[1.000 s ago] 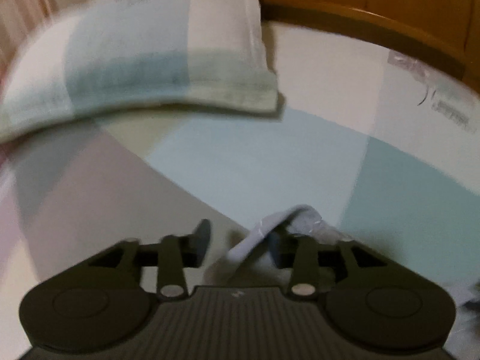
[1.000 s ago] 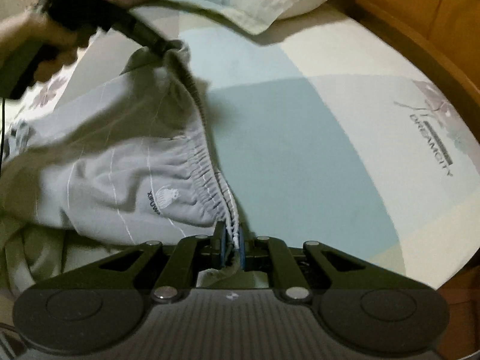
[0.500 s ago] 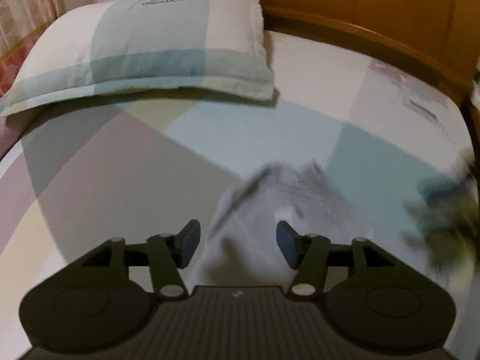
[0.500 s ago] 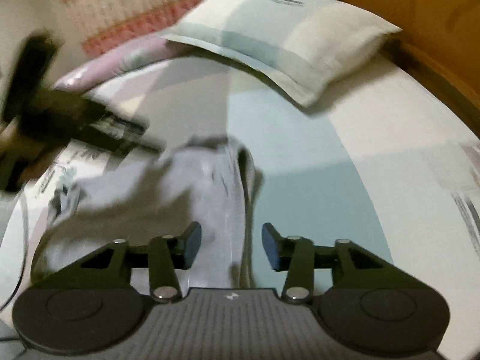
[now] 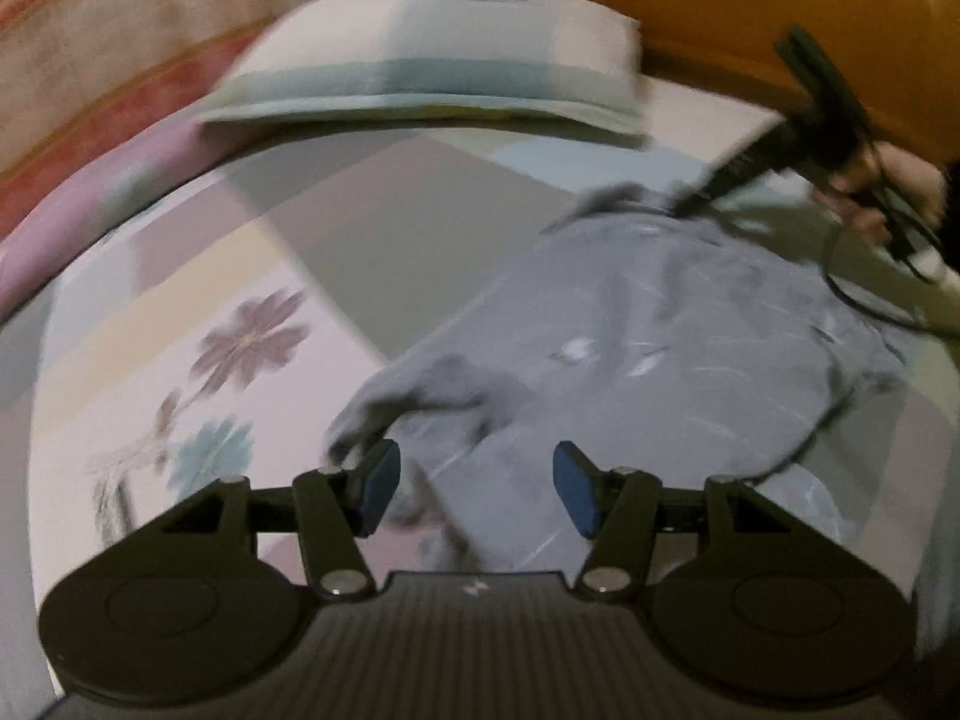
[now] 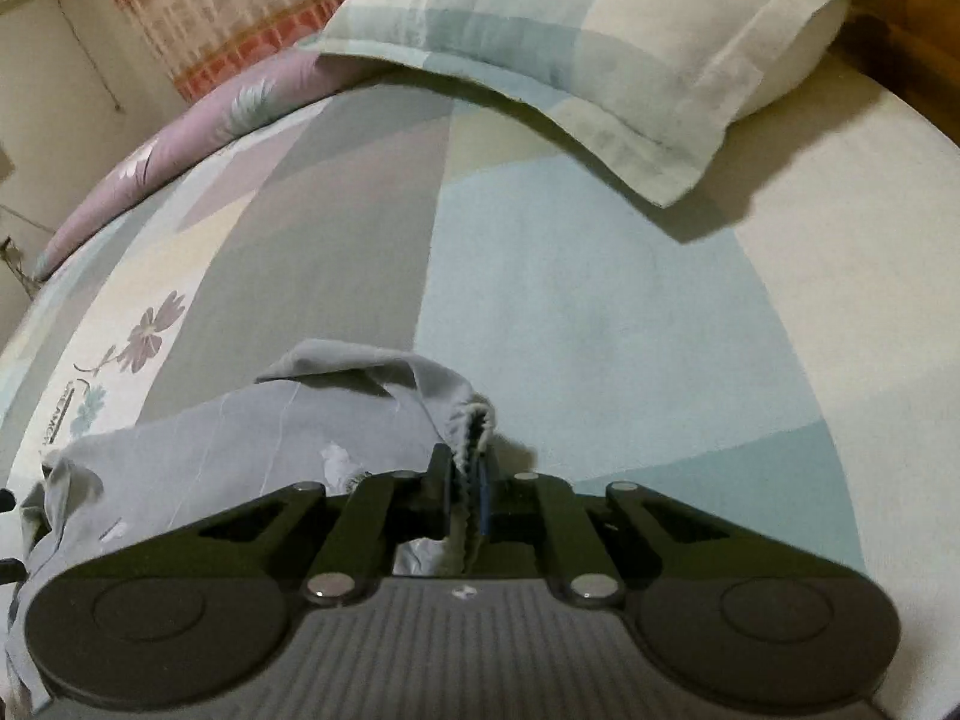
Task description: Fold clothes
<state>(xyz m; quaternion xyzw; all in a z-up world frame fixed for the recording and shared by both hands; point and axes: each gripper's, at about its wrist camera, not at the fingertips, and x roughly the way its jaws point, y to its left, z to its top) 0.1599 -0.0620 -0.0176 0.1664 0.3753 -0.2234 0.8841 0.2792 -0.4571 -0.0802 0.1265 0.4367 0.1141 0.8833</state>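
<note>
While right fingers (image 6: pixel 462 480) pinch grey shorts (image 6: pixel 252 438), left fingers (image 5: pixel 474 495) gape over the patchwork bedsheet (image 6: pixel 600 312) (pillow (image 6: pixel 576 54) behind).

One grey garment (image 6: pixel 252 438), one pillow (image 6: pixel 600 60), one patchwork bedsheet (image 6: pixel 600 312), two grippers: left gripper (image 5: pixel 477 489), right gripper (image 6: pixel 465 480).

1. Shorts (image 6: pixel 252 444): thin matt grey cloth, creased.
2. Sheet (image 6: pixel 600 330): smooth matt printed cloth.
3. Pillow (image 6: pixel 600 60): matt woven cloth.
4. Headboard (image 5: pixel 750 6): glossy wood.
5. Left gripper (image 5: pixel 477 489): matt black plastic.
</note>
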